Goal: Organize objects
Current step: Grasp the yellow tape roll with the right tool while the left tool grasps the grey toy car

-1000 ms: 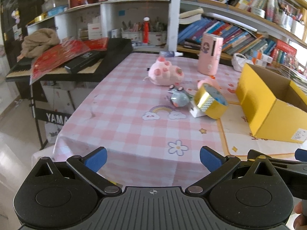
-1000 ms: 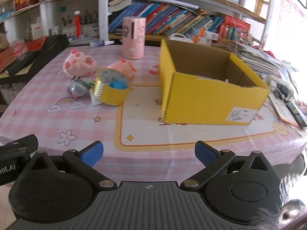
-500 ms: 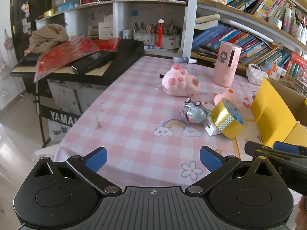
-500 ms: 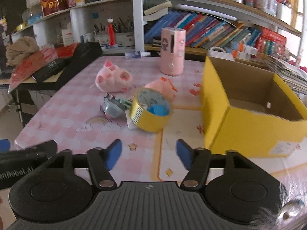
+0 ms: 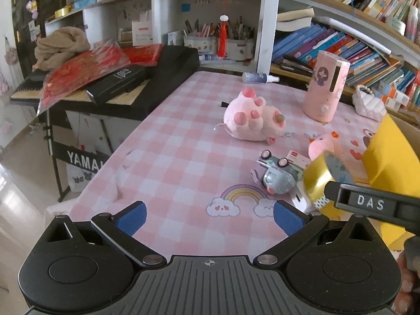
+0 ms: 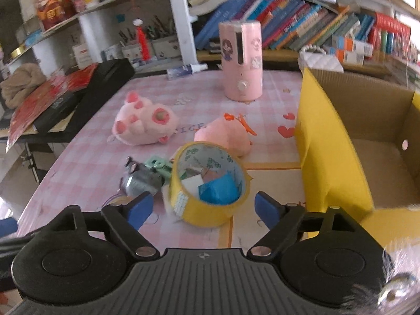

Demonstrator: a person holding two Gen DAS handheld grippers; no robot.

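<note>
Far to the left of the left gripper (image 5: 209, 213), a black Yamaha keyboard (image 5: 126, 89) stands against the table (image 5: 168, 162), heaped with red foil packets (image 5: 81, 73) and a beige cloth (image 5: 61, 44). The table wears a pink checked cloth printed with a rainbow (image 5: 242, 194) just ahead of the left fingers (image 5: 131, 216), which are spread wide and hold nothing. Beyond them lies a pink plush paw (image 5: 253, 120), with a pink cylinder (image 5: 326, 89) upright farther right. White shelves with pen pots (image 5: 220, 43) and slanting books (image 5: 341, 50) fill the back wall. The right gripper (image 6: 202, 208) is likewise released, its fingers (image 6: 269, 208) parted on either side of a yellow tape roll (image 6: 207, 181), which is tilted on the table directly ahead, not touched. A grey toy mouse (image 6: 140, 181) lies just left of the roll, a pink plush (image 6: 223, 136) behind it. To the right of the fingers stands an open yellow box (image 6: 333, 152).
</note>
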